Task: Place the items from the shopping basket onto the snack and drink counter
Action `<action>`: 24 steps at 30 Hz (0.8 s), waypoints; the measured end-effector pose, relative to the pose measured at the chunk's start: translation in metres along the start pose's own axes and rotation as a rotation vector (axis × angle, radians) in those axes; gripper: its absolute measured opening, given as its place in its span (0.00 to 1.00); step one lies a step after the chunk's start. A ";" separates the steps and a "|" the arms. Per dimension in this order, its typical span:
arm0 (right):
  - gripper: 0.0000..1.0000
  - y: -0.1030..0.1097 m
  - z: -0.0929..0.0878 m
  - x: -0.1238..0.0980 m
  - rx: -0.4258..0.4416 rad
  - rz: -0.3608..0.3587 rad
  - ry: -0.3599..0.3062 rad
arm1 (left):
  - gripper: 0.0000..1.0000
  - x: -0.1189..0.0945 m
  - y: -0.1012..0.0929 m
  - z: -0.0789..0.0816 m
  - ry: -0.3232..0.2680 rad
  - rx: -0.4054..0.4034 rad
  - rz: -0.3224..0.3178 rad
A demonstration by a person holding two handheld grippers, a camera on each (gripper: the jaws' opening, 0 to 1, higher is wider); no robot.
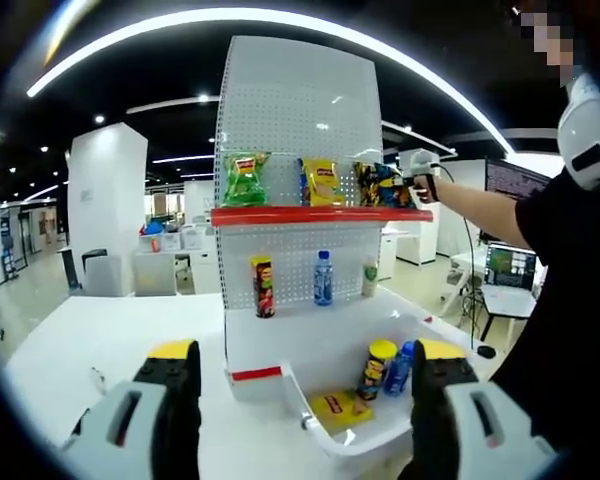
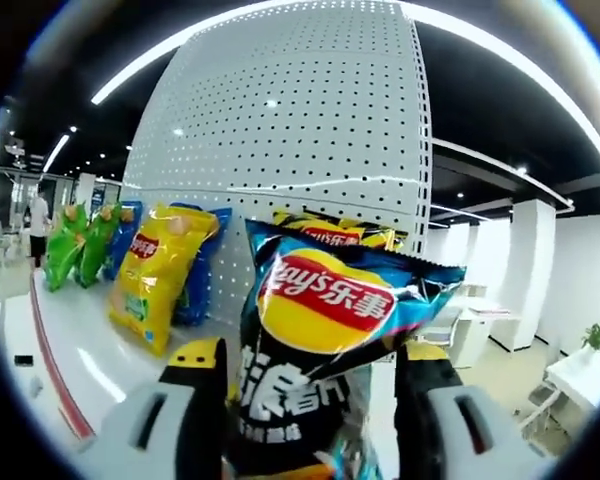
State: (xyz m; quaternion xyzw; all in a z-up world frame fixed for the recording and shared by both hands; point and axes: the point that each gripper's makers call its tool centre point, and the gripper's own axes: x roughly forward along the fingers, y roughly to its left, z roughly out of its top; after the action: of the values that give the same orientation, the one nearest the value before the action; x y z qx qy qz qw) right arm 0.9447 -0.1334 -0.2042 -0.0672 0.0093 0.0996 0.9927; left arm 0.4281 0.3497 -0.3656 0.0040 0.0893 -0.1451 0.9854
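Observation:
A white shopping basket (image 1: 365, 440) sits on the table in front of the counter and holds a yellow-lidded can (image 1: 378, 365), a blue bottle (image 1: 400, 368) and a flat yellow packet (image 1: 340, 408). My left gripper (image 1: 305, 355) stands open above the table, nothing between its jaws. The top shelf (image 1: 310, 214), with a red edge, carries a green chip bag (image 1: 244, 180) and a yellow chip bag (image 1: 322, 182). At its right end my right gripper (image 1: 420, 185) (image 2: 312, 360) is shut on a dark Lay's chip bag (image 2: 325, 340) (image 1: 380, 185), held upright above the shelf by the pegboard (image 2: 300, 120).
The lower shelf holds a red can (image 1: 264, 286), a water bottle (image 1: 323, 278) and a green-labelled bottle (image 1: 370, 277). A person (image 1: 570, 250) stands at the right, arm stretched toward the shelf. Behind them is a desk with screens (image 1: 510, 265). White table (image 1: 100, 340) spreads to the left.

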 end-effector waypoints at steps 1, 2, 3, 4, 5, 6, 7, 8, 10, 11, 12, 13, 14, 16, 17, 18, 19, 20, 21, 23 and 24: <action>0.69 -0.001 0.001 -0.001 0.000 -0.003 -0.005 | 0.86 0.000 0.000 0.000 0.000 0.001 0.000; 0.69 -0.002 0.001 -0.001 0.003 -0.006 -0.010 | 0.86 0.000 0.000 -0.001 0.001 -0.001 -0.002; 0.69 -0.003 0.001 -0.001 0.008 -0.008 -0.008 | 0.86 0.001 -0.001 -0.001 0.002 -0.002 -0.004; 0.69 -0.003 -0.001 -0.001 0.019 -0.004 -0.006 | 0.86 0.001 -0.001 -0.001 0.003 -0.001 -0.005; 0.69 -0.004 -0.004 0.000 0.054 0.002 0.008 | 0.86 0.001 -0.001 -0.002 0.005 0.000 -0.006; 0.69 -0.006 -0.004 0.001 0.054 -0.003 0.006 | 0.86 0.001 -0.001 -0.002 0.006 0.000 -0.006; 0.66 -0.003 -0.004 -0.003 0.052 -0.007 0.001 | 0.86 0.001 0.000 -0.002 0.005 0.000 -0.007; 0.60 -0.002 -0.004 -0.004 0.050 -0.007 0.004 | 0.86 0.001 0.000 -0.001 0.003 -0.002 -0.007; 0.46 -0.002 -0.002 -0.005 0.038 -0.009 -0.003 | 0.86 0.001 0.000 -0.001 0.003 -0.002 -0.007; 0.45 -0.001 0.002 -0.005 0.004 -0.018 -0.022 | 0.86 0.001 0.000 -0.001 0.005 0.001 -0.008; 0.44 0.000 0.005 -0.005 -0.017 -0.023 -0.036 | 0.86 0.001 0.000 -0.001 0.006 0.002 -0.008; 0.42 0.003 0.010 -0.004 -0.027 -0.019 -0.065 | 0.86 0.002 0.000 -0.001 0.006 0.000 -0.008; 0.42 0.006 0.014 -0.005 -0.003 -0.022 -0.089 | 0.86 0.002 0.001 -0.001 0.005 -0.001 -0.007; 0.42 0.007 0.016 0.003 0.022 -0.022 -0.104 | 0.86 0.003 0.000 -0.002 0.009 -0.002 -0.009; 0.42 0.009 0.014 0.005 0.018 -0.023 -0.100 | 0.86 0.003 -0.001 -0.002 0.013 -0.001 -0.011; 0.43 0.012 0.011 0.007 0.002 -0.019 -0.093 | 0.86 0.003 -0.002 -0.002 0.014 0.002 -0.014; 0.44 0.014 0.009 0.011 -0.009 -0.008 -0.092 | 0.86 0.003 -0.003 -0.002 0.013 0.004 -0.016; 0.45 0.015 0.009 0.013 -0.019 0.003 -0.103 | 0.85 0.003 -0.003 -0.002 0.012 0.004 -0.017; 0.47 0.018 0.006 0.012 -0.033 0.005 -0.099 | 0.85 0.002 -0.003 -0.001 0.010 0.002 -0.016; 0.52 0.019 0.003 0.009 -0.096 -0.006 -0.095 | 0.85 0.001 -0.002 -0.001 0.006 0.001 -0.013; 0.59 0.020 0.001 0.009 -0.114 -0.002 -0.093 | 0.85 0.001 -0.002 -0.001 0.007 0.000 -0.012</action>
State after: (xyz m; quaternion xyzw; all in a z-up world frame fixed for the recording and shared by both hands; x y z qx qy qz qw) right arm 0.9494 -0.1116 -0.2057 -0.1188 -0.0424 0.1018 0.9868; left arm 0.4281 0.3476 -0.3665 0.0042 0.0930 -0.1507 0.9842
